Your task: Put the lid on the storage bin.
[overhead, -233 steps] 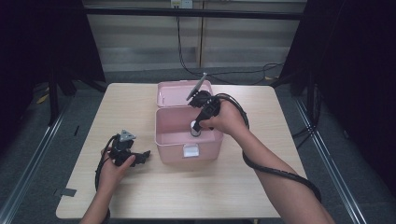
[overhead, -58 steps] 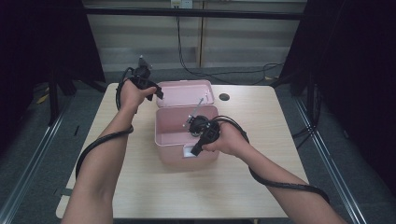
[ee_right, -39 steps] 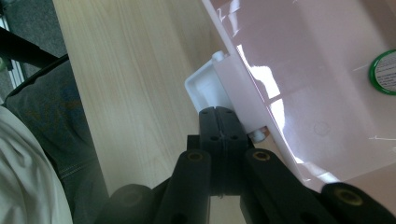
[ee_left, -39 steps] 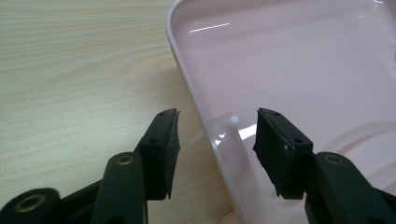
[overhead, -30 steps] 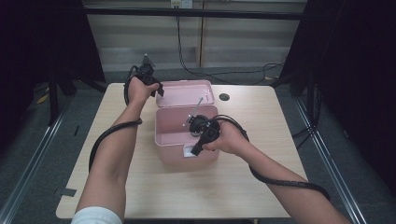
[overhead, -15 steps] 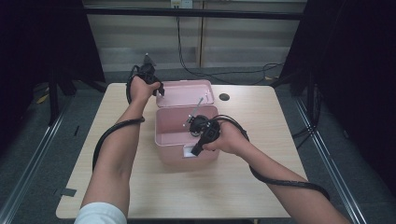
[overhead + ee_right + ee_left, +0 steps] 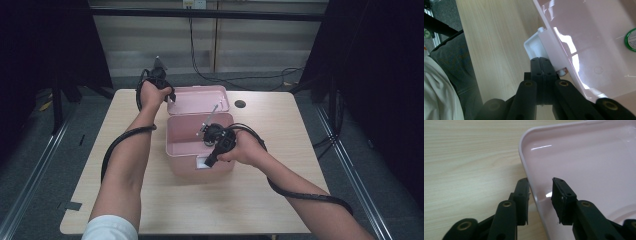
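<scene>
Left gripper view: my left hand-held gripper (image 7: 540, 200) straddles the rim of the open pink plastic lid (image 7: 584, 170), jaws narrowing, one pad not yet touching. My right hand-held gripper (image 7: 541, 72), jaws together, rests against the pink plastic box (image 7: 197, 145) by its white latch (image 7: 535, 46) mid-desk. Next I'd pinch and swing the lid, which lies flat toward the desk's far edge, its long axis along that edge.
</scene>
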